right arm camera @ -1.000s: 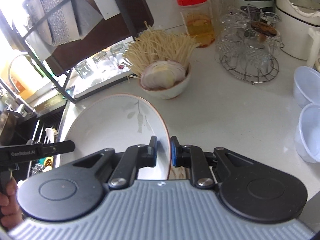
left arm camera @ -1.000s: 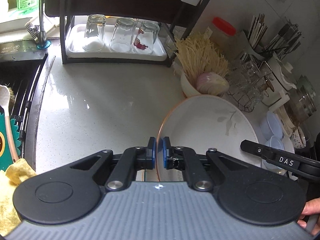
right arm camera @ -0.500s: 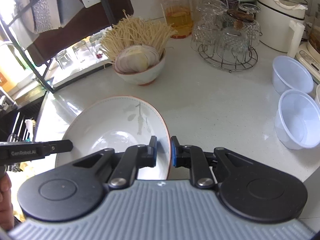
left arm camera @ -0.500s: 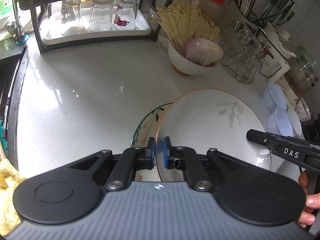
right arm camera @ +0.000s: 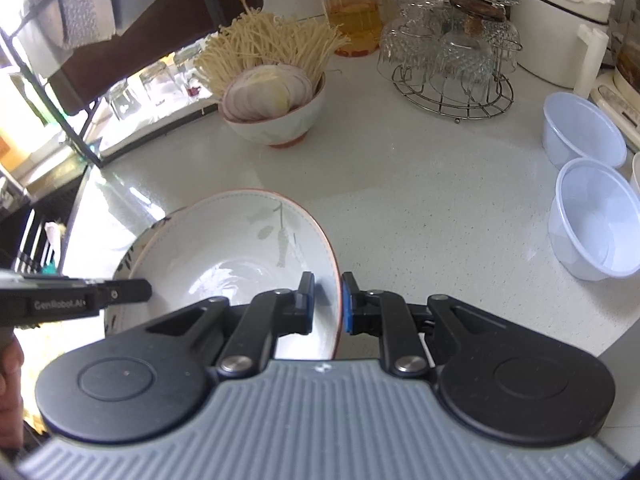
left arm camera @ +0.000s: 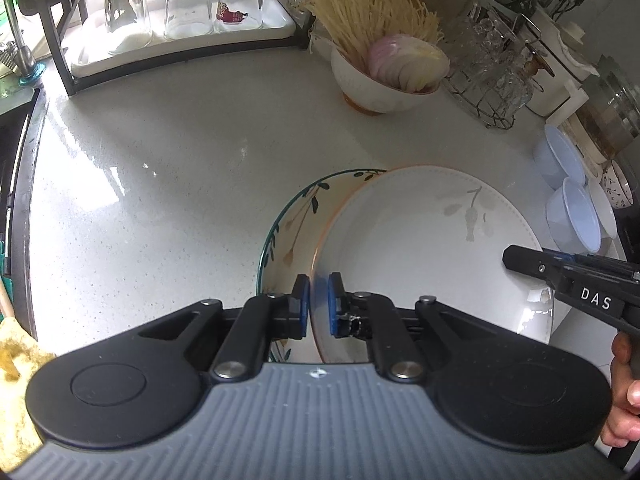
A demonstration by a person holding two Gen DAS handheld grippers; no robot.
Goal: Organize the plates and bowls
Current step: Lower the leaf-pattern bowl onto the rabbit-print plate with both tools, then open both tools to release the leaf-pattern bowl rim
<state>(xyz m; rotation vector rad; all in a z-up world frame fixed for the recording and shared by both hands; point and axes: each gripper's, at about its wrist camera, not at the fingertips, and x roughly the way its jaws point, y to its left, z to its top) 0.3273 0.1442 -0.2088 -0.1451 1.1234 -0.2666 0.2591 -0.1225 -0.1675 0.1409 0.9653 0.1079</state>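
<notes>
A white deep plate (left arm camera: 420, 240) with an orange rim and a grey leaf motif is held by both grippers. My left gripper (left arm camera: 318, 308) is shut on its left rim, and my right gripper (right arm camera: 327, 304) is shut on its right rim (right arm camera: 334, 280). Under it, a green-rimmed plate (left arm camera: 288, 236) with a leaf pattern lies on the white counter (left arm camera: 160, 184) and shows past the white plate's left edge. The white plate sits low over that plate, shifted to its right; whether the two touch I cannot tell. In the right wrist view only a sliver of the green-rimmed plate (right arm camera: 127, 259) shows.
At the back stands a bowl of enoki mushrooms and sliced onion (left arm camera: 388, 80). A wire rack of glasses (left arm camera: 492, 80) is to its right. Two clear plastic bowls (right arm camera: 592, 184) sit at the right. A tray of upturned glasses (left arm camera: 184, 12) is under the dark shelf. The sink (left arm camera: 12, 168) borders the left.
Both grippers have come down toward the counter with the white plate. The green-rimmed plate has come into view beneath it. Both grips are unchanged.
</notes>
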